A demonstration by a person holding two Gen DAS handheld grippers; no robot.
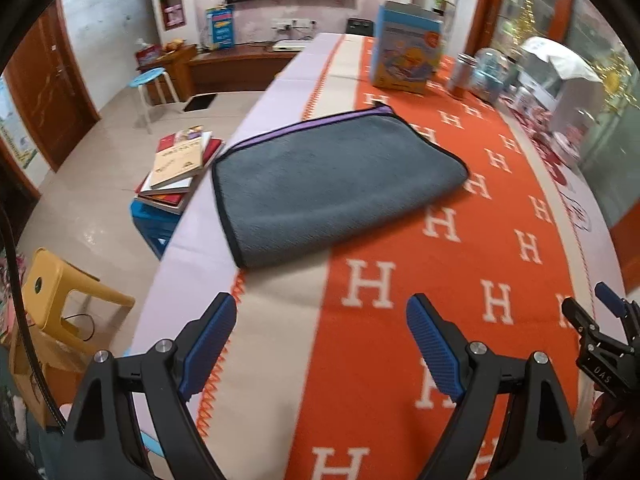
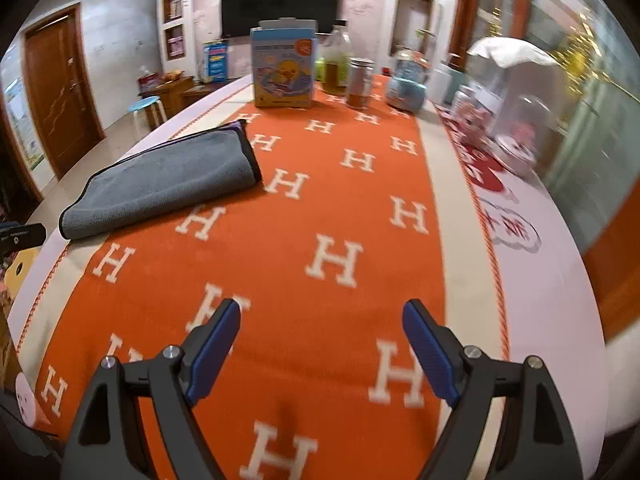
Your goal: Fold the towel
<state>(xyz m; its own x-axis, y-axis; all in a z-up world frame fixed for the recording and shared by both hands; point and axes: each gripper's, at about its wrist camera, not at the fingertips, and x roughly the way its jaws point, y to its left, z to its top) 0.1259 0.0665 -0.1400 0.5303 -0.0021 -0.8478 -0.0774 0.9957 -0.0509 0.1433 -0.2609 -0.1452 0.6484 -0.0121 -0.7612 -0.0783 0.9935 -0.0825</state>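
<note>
Left wrist view: grey towel (image 1: 332, 184) lies folded on desk (image 1: 400, 320), apparently done; left tool (image 1: 320, 344) and right tool (image 2: 320, 344) near towel, spread wide, holding nothing.

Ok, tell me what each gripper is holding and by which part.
Nothing is held. The left gripper and right gripper are both open, short of the folded grey towel.
</note>
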